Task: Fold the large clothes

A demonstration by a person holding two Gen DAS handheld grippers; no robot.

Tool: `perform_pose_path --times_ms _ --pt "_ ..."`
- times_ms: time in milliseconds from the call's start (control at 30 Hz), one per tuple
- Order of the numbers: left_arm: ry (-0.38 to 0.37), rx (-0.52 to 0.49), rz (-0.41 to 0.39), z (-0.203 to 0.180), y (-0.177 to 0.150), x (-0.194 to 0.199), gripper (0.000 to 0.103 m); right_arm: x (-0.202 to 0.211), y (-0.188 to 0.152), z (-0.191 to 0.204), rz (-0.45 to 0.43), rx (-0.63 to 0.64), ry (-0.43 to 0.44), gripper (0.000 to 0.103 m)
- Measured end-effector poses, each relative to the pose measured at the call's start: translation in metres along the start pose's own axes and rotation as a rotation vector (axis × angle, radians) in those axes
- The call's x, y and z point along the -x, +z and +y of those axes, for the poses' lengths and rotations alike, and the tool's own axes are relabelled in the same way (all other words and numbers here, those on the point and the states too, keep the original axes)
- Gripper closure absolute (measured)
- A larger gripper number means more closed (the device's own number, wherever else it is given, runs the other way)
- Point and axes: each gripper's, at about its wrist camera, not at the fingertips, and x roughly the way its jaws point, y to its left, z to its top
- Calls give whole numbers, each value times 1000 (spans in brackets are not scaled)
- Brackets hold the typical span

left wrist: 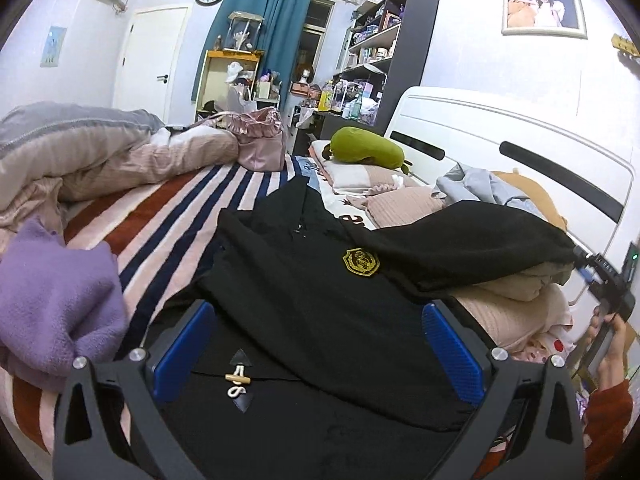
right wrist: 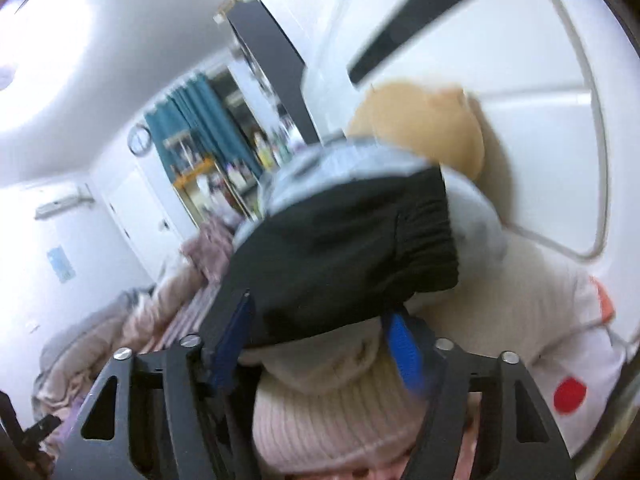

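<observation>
The black coat [left wrist: 320, 312] lies spread on the striped bed beyond the left gripper [left wrist: 320, 344], whose fingers gape wide and empty, while the right gripper [right wrist: 320, 344], half open, seems through blur merely to straddle the sleeve cuff [right wrist: 400, 232], so folding has barely begun.

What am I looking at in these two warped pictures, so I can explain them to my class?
A person holds a two-finger gripper in each hand; a wide-angle camera on each looks along its fingers. In the left view, the left gripper stands open over a black coat with a gold badge, spread on a striped bed; a purple garment lies beside it. The right gripper, seen in its own blurred view, has the coat's black sleeve between its blue pads; whether they still pinch it is unclear.
</observation>
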Motion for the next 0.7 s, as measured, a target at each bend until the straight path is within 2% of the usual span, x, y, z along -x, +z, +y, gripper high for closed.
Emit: perform_pose_path --times_ms 33,100,133,200,300,333,367,400,433,500,600,700 --pt "4 -5 -3 -1 1 0 1 3 3 3 -30 12 7 59" --pt "5 -13 -10 -3 3 1 1 1 4 6 -21 12 -5 60" --pt "4 -13 -13 -2 3 2 1 -6 4 5 23 -2 -34 60" --pt "-3 -13 -14 -2 4 3 1 -16 0 -2 77 -48 -38 60" --pt "3 -14 -15 -1 5 5 1 -17 -1 -8 40 -100 -5 61" --pt "5 -15 -18 0 5 7 1 -16 -1 -9 13 -100 3 67" --pt "6 -15 -22 2 5 8 1 -16 3 -9 -3 -97 2 82" --pt "8 -13 -27 4 5 10 1 -17 9 -10 -6 -91 3 93" --pt "11 -10 -31 6 6 12 1 -16 11 -6 -1 -85 4 99" --pt "12 -4 -37 12 6 15 1 -8 14 8 -22 -62 17 100" --pt "6 3 -42 22 4 19 1 3 19 52 -76 40 91 100" --pt "21 6 -57 33 0 26 1 18 5 117 -128 143 223 100"
